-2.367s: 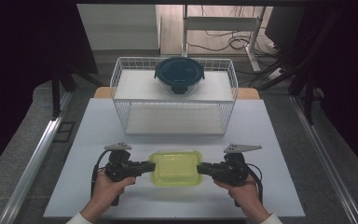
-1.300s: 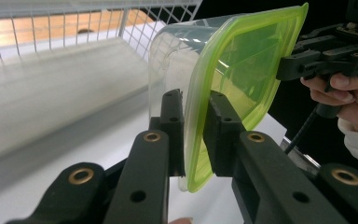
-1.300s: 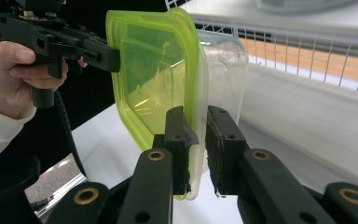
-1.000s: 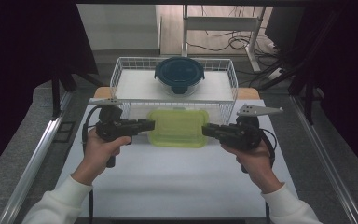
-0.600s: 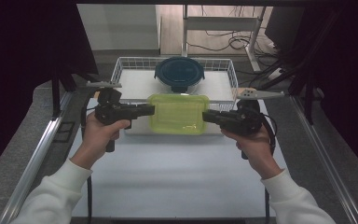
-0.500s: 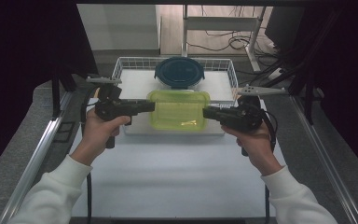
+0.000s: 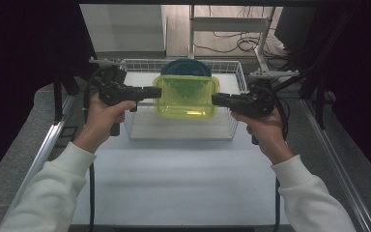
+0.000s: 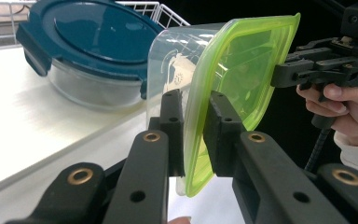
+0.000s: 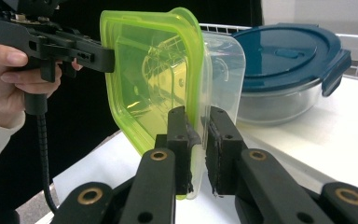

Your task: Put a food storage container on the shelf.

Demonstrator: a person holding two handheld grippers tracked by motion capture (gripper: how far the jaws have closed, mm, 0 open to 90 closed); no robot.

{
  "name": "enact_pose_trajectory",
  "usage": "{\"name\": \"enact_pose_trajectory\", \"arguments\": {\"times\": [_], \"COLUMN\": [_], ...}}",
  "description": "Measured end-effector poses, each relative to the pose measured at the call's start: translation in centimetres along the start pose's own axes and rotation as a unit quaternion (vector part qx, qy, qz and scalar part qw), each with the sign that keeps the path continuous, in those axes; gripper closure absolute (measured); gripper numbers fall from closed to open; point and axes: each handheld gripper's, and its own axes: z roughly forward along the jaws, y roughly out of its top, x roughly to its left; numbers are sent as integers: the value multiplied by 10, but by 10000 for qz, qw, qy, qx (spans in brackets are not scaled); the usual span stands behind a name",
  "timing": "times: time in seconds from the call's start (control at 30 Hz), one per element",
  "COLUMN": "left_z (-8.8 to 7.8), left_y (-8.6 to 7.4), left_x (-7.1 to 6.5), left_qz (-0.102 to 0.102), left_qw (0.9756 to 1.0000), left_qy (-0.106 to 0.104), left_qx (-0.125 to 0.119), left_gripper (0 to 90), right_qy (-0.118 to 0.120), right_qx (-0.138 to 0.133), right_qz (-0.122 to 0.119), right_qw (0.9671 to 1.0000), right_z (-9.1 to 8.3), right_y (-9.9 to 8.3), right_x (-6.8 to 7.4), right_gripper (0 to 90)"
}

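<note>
My left gripper (image 7: 157, 92) and right gripper (image 7: 216, 99) each pinch an opposite rim of the clear rectangular plastic container with a lime-green lid (image 7: 186, 95). It hangs level, lid up, long axis running gripper to gripper, above the white wire basket (image 7: 232, 123), before the round blue-lidded glass bowl (image 7: 186, 68).

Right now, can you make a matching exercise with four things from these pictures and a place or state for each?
Things:
1. green box
2. blue-lid bowl
3. left gripper
4. basket

States:
A. sits in the basket
B. stands on the table
C. held in the air by both sides
D. shut on the box's left edge

Pairs: 1-C, 2-A, 3-D, 4-B
</note>
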Motion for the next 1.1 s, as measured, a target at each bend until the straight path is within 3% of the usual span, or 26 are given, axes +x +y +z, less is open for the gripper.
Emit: {"name": "enact_pose_trajectory", "arguments": {"times": [0.63,0.83,1.1], "left_z": [9,14,22], "left_y": [55,65,73], "left_x": [19,27,35], "left_qz": [-78,-237,-346], "left_qw": [10000,9997,9994], "left_qy": [-20,-62,-27], "left_qx": [38,-19,27], "left_gripper": [791,792,795], "right_qy": [113,237,206], "right_qx": [-90,-127,-109], "right_qz": [334,540,697], "right_qw": [9993,9982,9973], "right_z": [7,11,16], "right_y": [47,60,65], "right_x": [-29,-40,-49], "right_gripper": [801,803,803]}}
